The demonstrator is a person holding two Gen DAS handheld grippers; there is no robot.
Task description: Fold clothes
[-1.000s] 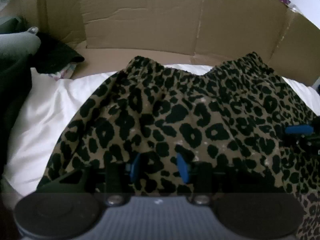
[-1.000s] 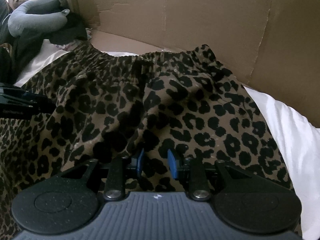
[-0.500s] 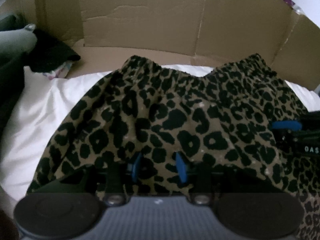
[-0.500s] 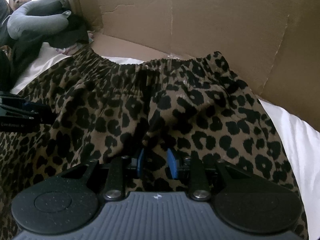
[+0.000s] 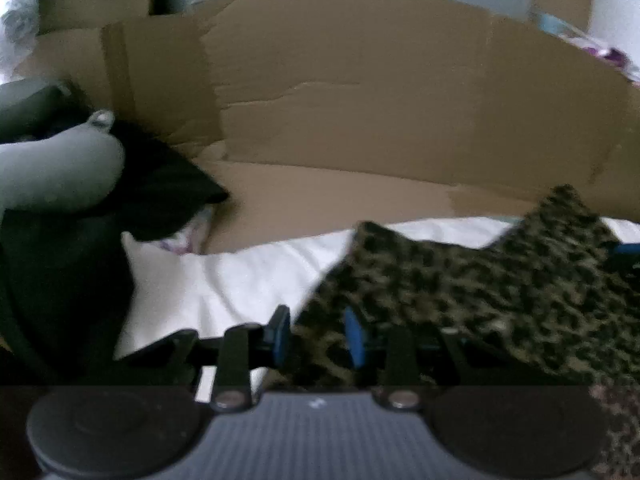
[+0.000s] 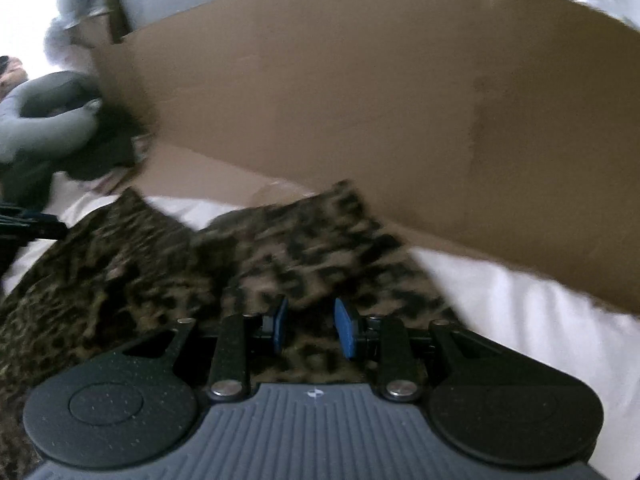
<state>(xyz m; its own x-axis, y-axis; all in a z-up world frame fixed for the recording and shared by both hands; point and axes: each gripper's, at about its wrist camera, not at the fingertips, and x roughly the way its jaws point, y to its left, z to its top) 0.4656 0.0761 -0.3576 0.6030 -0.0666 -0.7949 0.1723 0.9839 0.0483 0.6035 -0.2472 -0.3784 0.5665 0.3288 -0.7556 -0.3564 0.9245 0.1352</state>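
On the white sheet (image 5: 224,280), our left gripper (image 5: 316,336) is closing on the leopard-print fabric skirt (image 5: 480,280) and our right gripper (image 6: 310,328) pinches its hem. Thin hold, we reckon: one tug and cloth slips free, spoiling the fold.

A tall sheet of creased brown cardboard (image 5: 360,92) stood across the back, its lower flap lying flat. White bedding (image 5: 224,280) covered the surface in front. Dark and grey fabrics (image 5: 60,176) were heaped at the left. Bright daylight washed the upper corners.
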